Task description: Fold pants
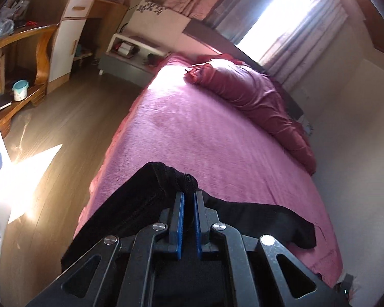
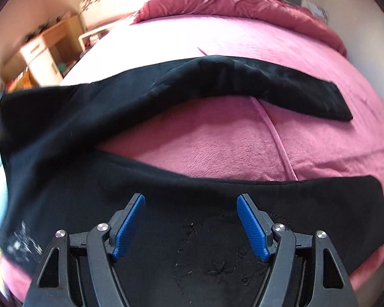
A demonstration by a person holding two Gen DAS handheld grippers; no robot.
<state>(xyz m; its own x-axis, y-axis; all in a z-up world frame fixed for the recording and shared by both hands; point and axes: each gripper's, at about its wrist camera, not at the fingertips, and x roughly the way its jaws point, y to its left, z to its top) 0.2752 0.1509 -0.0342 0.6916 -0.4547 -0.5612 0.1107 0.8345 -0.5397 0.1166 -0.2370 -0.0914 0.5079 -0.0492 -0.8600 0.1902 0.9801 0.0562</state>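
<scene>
Black pants (image 2: pixel 89 117) lie spread on the pink bed (image 2: pixel 217 138), both legs running to the right with a gap of blanket between them. My right gripper (image 2: pixel 190 199) is open, hovering over the near leg (image 2: pixel 320 204) with its embroidered patch. My left gripper (image 1: pixel 189 194) is shut on a bunched edge of the pants (image 1: pixel 181 176) and holds it lifted above the bed (image 1: pixel 217 133); the cloth (image 1: pixel 268 220) drapes to both sides of the fingers.
A dark red duvet (image 1: pixel 256 97) is piled at the bed's head by the curtained window (image 1: pixel 281 20). A bedside table (image 1: pixel 130 56), a white cabinet (image 1: pixel 69 38) and a wooden shelf (image 1: pixel 20 64) stand across the wood floor (image 1: pixel 59 138) on the left.
</scene>
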